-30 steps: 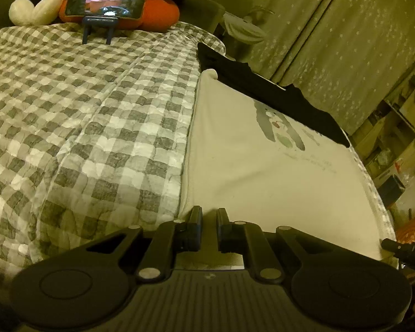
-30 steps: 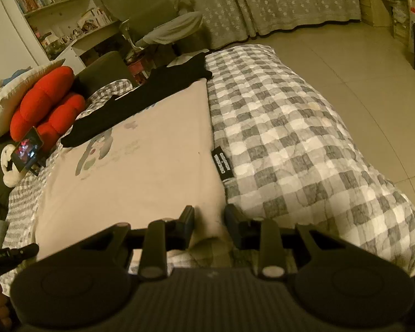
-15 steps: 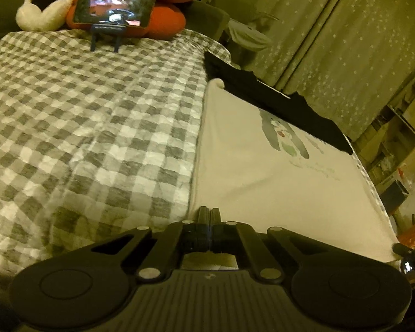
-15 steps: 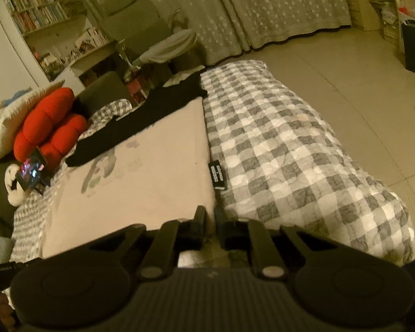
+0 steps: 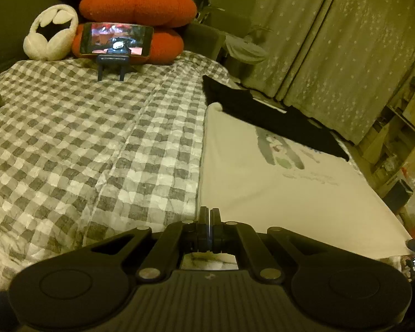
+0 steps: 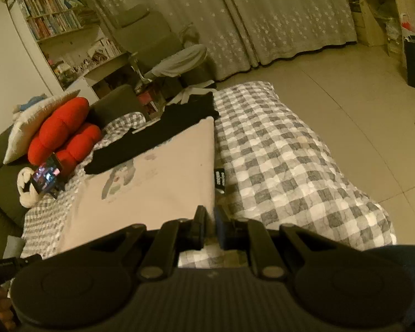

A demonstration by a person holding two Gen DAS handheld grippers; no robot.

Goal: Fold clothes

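A cream T-shirt [image 5: 276,193] with a cartoon print lies flat on the checked quilt [image 5: 96,138]. In the left wrist view my left gripper [image 5: 207,215] is shut on the shirt's near left corner. In the right wrist view the same T-shirt [image 6: 157,188] stretches away from me, and my right gripper [image 6: 210,221] is shut on its near right corner, with the cloth held taut between the two corners. A small black label [image 6: 219,178] sticks out of the shirt's right side seam. A black garment [image 5: 262,113] lies across the shirt's far end.
A phone on a stand [image 5: 116,38] stands on the quilt before red cushions [image 5: 135,5] and a white plush [image 5: 49,33]. Curtains [image 5: 332,41] hang beyond the bed. Tiled floor [image 6: 345,83] lies to the right of the bed, with a bookshelf [image 6: 55,22] and chair behind.
Both grippers went from open to shut on the shirt's near corners. Both then rose a little, lifting that edge off the quilt.
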